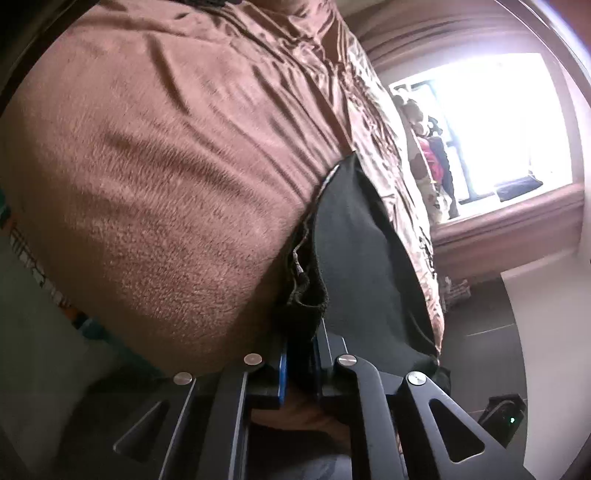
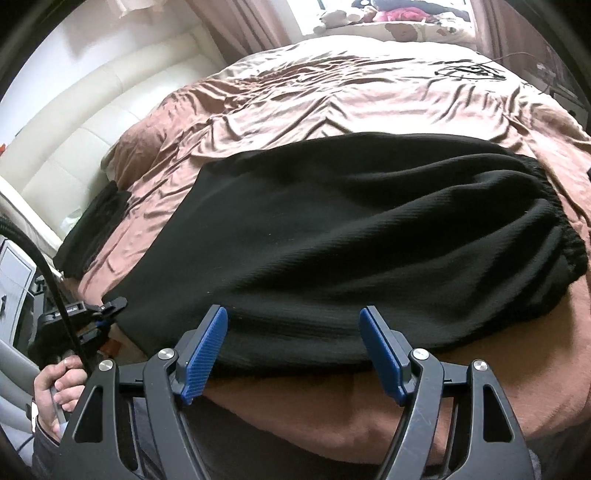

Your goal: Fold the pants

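A: Left wrist view first. What's the left gripper (image 1: pixel 301 365) doing?

B: Its blue pads (image 1: pixel 282 373) are drawn close together, clenched on a bunched black edge of the pants (image 1: pixel 354 266). The cloth runs forward from the fingers and lies along the brown bedspread (image 1: pixel 155 177), near the bed's side.

A: Anything else there?

B: A bright window (image 1: pixel 495 125) with a wide sill, and some soft toys (image 1: pixel 424 140) piled by it. Dark floor shows at the lower right.

A: Now the right wrist view.

B: The right gripper (image 2: pixel 293 350) is released, its fingers spread wide and holding nothing. It hovers at the near edge of the pants (image 2: pixel 332 229), which lie spread flat across the bedspread (image 2: pixel 332 103), the gathered waistband (image 2: pixel 554 221) at the right.

A: Is the other tool visible from here?

B: Yes, at the left edge. The left gripper (image 2: pixel 107 314) sits at the pants' left end, with the left hand (image 2: pixel 61 384) around its handle. I cannot tell its grip from this angle.

A: And beyond the bed?

B: A cream padded headboard (image 2: pixel 92 122) at left, curtains (image 2: pixel 240 29) behind, and another black cloth (image 2: pixel 92 229) lying near the left side of the bed.
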Demonstrator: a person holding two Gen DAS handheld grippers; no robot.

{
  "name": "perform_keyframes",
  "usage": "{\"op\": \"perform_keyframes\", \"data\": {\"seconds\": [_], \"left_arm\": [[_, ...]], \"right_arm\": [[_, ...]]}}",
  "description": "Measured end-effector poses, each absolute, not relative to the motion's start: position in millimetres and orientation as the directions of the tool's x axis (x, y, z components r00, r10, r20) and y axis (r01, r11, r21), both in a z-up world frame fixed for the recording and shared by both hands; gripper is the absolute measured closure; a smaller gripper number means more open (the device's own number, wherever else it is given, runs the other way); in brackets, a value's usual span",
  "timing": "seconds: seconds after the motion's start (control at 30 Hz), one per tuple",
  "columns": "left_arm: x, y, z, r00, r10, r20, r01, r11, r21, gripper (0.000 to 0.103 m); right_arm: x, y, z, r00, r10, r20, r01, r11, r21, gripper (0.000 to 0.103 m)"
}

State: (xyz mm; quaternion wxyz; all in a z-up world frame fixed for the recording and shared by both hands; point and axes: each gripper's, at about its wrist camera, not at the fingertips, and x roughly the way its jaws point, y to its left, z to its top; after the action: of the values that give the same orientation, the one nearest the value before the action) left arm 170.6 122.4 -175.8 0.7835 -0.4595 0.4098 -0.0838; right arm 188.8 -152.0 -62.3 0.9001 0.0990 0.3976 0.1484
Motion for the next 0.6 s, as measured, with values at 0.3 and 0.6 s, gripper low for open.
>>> {"op": "perform_keyframes", "data": {"seconds": [0.3, 0.6], "left_arm": [[166.9, 123.6, -158.6, 0.684, -0.531, -0.5, -0.184, 0.537, -0.823, 0.093], [167.1, 122.4, -159.1, 0.689, -0.534, -0.491, -0.182, 0.528, -0.83, 0.093]], "right_arm": [[207.6, -104.6, -83.1, 0.566, 0.339, -0.752, -0.262, 0.938, 0.226, 0.063], [201.5, -100.4, -89.5, 0.499, 0.31, -0.809, -0.311, 0.936, 0.167, 0.074]]}}
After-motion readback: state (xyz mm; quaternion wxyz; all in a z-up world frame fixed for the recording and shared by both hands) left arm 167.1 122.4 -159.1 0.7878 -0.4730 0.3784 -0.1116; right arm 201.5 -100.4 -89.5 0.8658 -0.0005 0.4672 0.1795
